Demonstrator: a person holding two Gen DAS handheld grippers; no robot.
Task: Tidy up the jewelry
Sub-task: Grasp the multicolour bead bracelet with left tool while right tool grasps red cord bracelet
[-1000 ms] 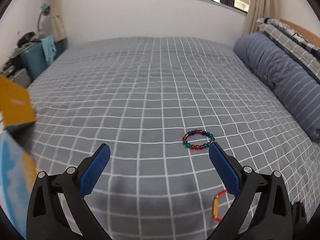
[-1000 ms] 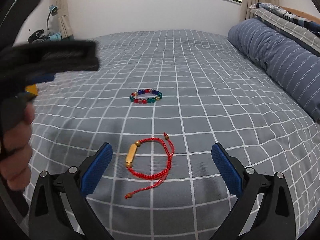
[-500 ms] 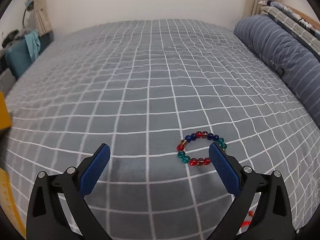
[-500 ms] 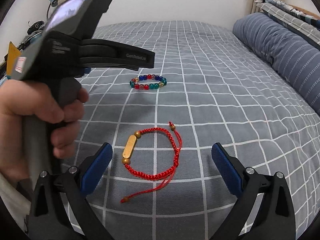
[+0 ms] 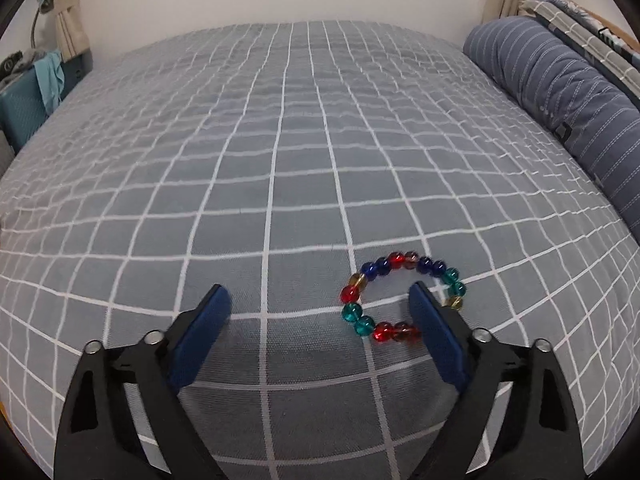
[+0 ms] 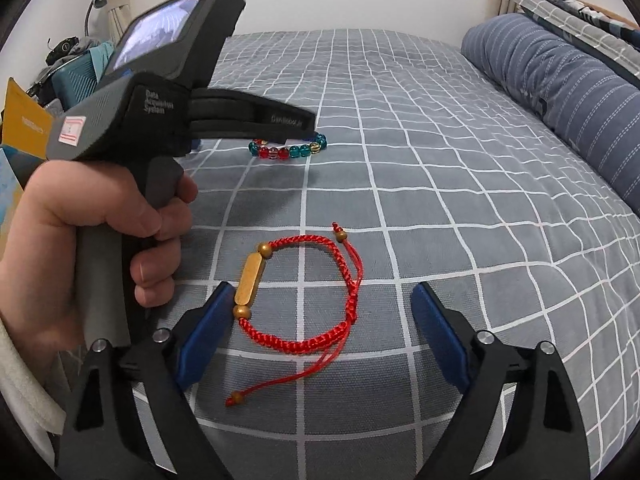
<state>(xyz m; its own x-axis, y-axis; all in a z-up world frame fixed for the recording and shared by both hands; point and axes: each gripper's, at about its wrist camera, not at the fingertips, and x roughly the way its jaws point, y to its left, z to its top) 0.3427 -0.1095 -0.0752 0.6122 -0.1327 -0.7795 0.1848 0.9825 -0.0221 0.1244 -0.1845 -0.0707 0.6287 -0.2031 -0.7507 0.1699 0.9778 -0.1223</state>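
- The bed (image 5: 280,168) fills both views, its grey checked cover serving as a soft, flat place where the jewelry lies spread in the open, easy to reach from above
- A striped blue bolster (image 5: 560,92) runs along the edge at about 2 o'clock, well apart from the work
- The left gripper (image 5: 320,322) is held low over the cover with its jaws wide apart; in the right wrist view its black body, gripped in the person's left hand (image 6: 100,240), reaches out over the beads at 10 o'clock
- The right gripper (image 6: 320,320) also stands open, clamped on nothing, hovering so its blue pads flank the red piece; I judge it is waiting or lining up its own pick
- The beaded bracelet (image 5: 362,326) lies flat at 4 o'clock of the left view, its right side hidden behind the right-hand pad; the pad seems placed inside the ring, probably to pinch one side of it, though contact cannot be told
- The red cord bracelet (image 6: 312,340) lies between the right gripper's pads, its gold bar (image 6: 250,278) just beside the left pad, loose tail trailing toward 6 o'clock
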